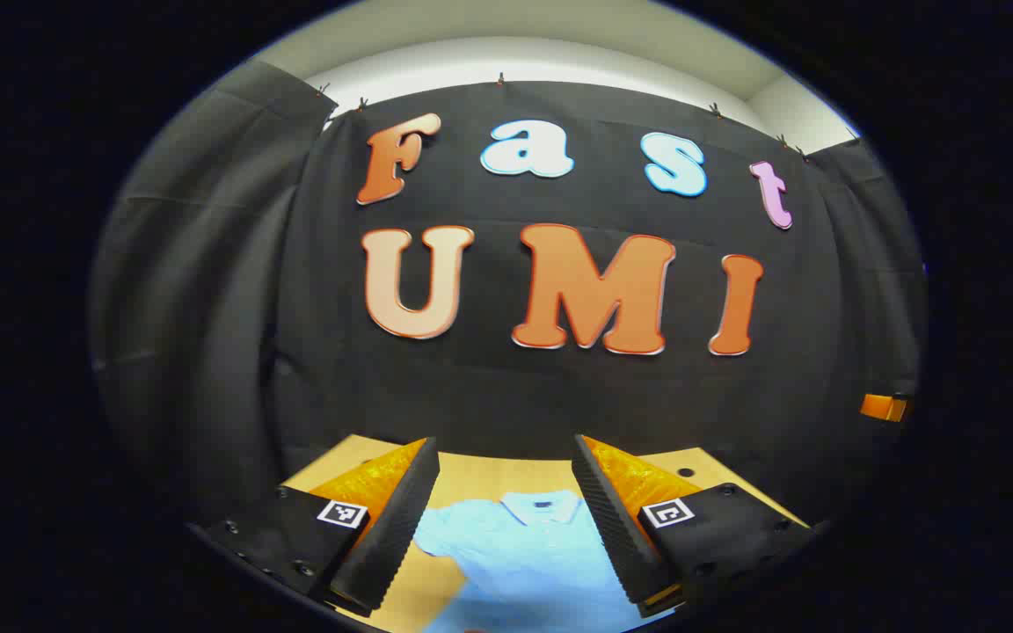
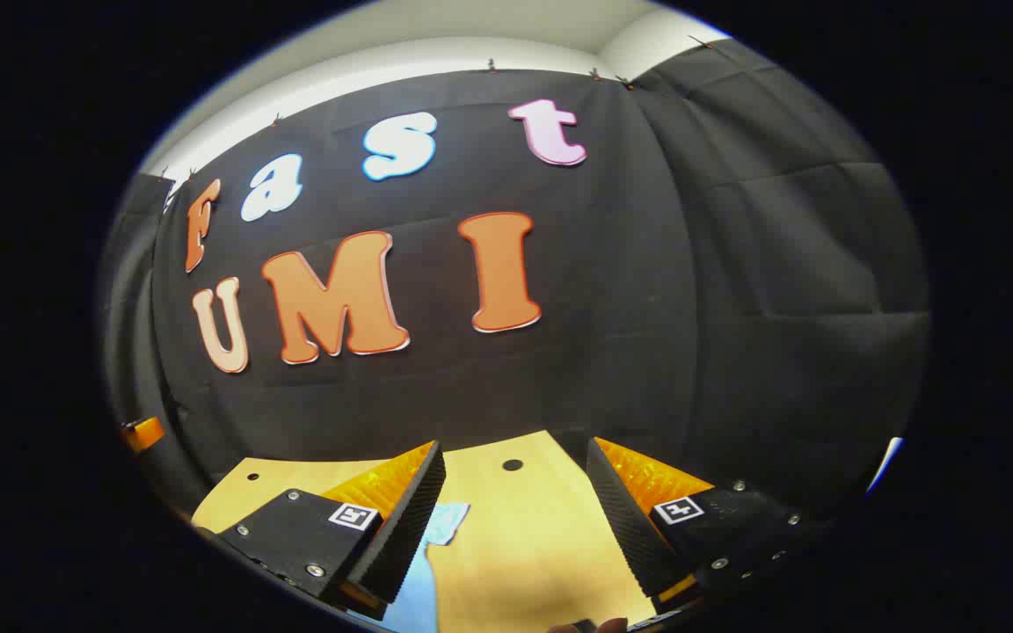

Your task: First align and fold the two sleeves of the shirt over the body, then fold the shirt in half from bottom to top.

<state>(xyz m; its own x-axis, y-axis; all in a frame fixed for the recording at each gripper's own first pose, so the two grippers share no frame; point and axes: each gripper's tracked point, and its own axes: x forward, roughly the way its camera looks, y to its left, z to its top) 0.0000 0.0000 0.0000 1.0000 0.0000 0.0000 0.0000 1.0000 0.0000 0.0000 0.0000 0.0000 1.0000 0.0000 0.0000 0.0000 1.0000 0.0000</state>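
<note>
- Left gripper view, far left: the black cloth wall of the booth hangs in folds, with a pale strip of ceiling above it.
- Bottom of that view: the left hand-held gripper (image 1: pixel 505 466) hangs above the wooden surface (image 1: pixel 489 475) with its two fingers spread wide apart and nothing between them. Each finger (image 1: pixel 392 519) has a ribbed inner face and a little square marker tag on its mount.
- In the gap between those fingers you can see the light blue shirt (image 1: pixel 524 554), lying flat on the surface with its collar toward the far wall. One short sleeve pokes out on the left side near the left finger. The lower part of the shirt runs out of the picture.
- Far right edge of that view: a small orange bit of something, too small to say what it is.
- Right gripper view, far left edge: another small orange piece, again can't tell what.
- Bottom of that view: the right hand-held gripper (image 2: pixel 515 466) is also held wide apart and empty, over bare wood with a couple of small round holes (image 2: pixel 513 464) in it.
- The shirt (image 2: pixel 436 527) peeks out just beside the left-hand finger there, just a blue corner and edge, well off to the side of the gripper's gap.
</note>
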